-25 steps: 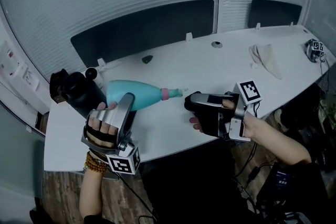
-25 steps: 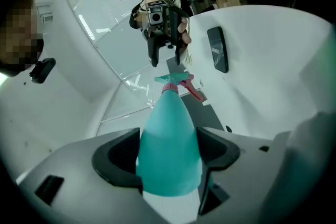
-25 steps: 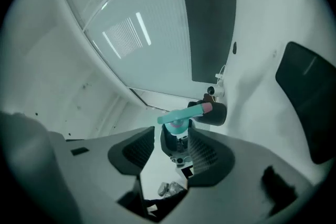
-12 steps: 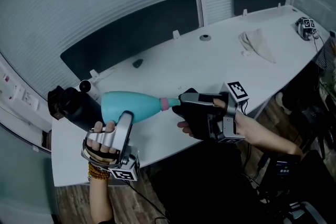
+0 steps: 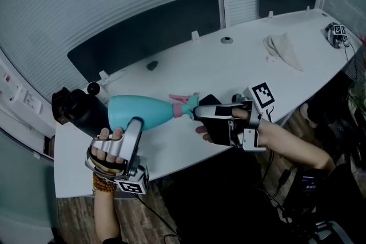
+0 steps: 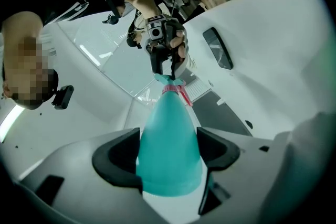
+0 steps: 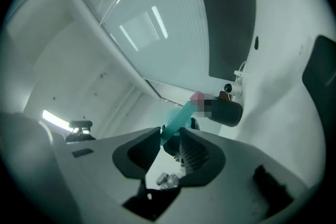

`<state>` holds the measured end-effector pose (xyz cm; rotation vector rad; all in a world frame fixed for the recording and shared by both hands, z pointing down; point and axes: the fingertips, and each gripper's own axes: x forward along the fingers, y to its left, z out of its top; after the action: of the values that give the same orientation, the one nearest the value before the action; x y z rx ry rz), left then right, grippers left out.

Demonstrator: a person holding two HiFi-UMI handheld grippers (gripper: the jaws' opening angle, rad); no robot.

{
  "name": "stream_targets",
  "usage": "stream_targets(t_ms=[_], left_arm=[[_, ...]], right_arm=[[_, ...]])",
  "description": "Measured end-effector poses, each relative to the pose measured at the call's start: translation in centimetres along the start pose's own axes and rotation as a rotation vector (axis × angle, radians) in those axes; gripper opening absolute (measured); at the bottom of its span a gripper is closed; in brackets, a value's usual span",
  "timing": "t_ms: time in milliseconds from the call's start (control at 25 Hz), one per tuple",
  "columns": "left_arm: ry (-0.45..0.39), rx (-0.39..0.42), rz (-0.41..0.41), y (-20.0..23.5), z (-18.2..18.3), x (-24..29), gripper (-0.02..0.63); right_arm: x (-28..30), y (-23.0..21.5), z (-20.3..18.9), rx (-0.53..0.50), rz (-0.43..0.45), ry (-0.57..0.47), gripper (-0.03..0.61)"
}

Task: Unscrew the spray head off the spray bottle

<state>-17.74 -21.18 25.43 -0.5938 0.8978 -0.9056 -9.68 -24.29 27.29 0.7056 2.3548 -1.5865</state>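
Bottle (image 5: 140,113) held over the bench (image 5: 240,74) by two tools
The left tool (image 6: 168,152) grips the teal body; the right tool (image 7: 169,140), whose jaws have just been closing, pinches the spray head (image 5: 186,103) at its right end. The pinch looks narrow, so a twist may slip off.

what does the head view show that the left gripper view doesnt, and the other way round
Head view only: the black flask and the hand around the left gripper.
Left gripper view only: its pads pressed on the wide body of the bottle.
Both: the bottle, and the right gripper at the spray head. Its jaws have just been closing, with the spray head between them.
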Motion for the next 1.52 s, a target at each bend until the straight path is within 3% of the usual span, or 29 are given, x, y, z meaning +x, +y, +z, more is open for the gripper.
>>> stream_targets(t_ms=[160,240,400,560,720,840,1040,1160,1240,1400,1520], left_arm=[[0.004,-0.077,-0.019,0.0,-0.3,0.1,0.344],[0.007,-0.104,-0.03,-0.2,-0.4,0.1,0.344],[0.007,-0.134,-0.052,-0.7,-0.4,0.4,0.344],[-0.01,-0.092,-0.043,-0.8,0.1,0.2,0.344],[-0.011,-0.033,-0.04,-0.9,0.5,0.1,0.344],[-0.003,-0.063,-0.07,-1.6,0.5,0.2,0.344],[0.023,-0.246,-0.192,-3.9,0.5,0.3,0.344],[0.035,-0.386,-0.253,-4.9,0.3,0.4,0.344],[0.048,-0.536,-0.303,-5.5,0.1,0.7,0.344],[0.069,-0.933,-0.419,-6.4,-0.2,1.6,0.344],[0.07,-1.143,-0.476,-6.9,0.0,2.0,0.344]], right_arm=[[0.2,0.4,-0.6,-0.286,-0.088,0.093,0.057],[0.0,0.1,-0.7,-0.365,-0.128,0.11,0.057],[0.1,0.5,0.1,-0.372,-0.107,0.078,0.057],[-0.3,0.1,0.2,-0.353,-0.131,0.109,0.061],[-0.4,-0.8,0.2,-0.342,-0.178,0.132,0.069],[-0.6,-2.3,0.0,-0.405,-0.277,0.166,0.066],[-1.3,-3.8,0.7,-0.838,-0.518,0.341,0.055],[-1.1,-3.7,1.3,-1.018,-0.605,0.477,0.054],[-0.7,-3.3,2.2,-1.101,-0.647,0.562,0.054],[0.5,-2.1,4.6,-1.272,-0.722,0.736,0.054],[1.4,-1.3,5.7,-1.317,-0.756,0.864,0.054]])
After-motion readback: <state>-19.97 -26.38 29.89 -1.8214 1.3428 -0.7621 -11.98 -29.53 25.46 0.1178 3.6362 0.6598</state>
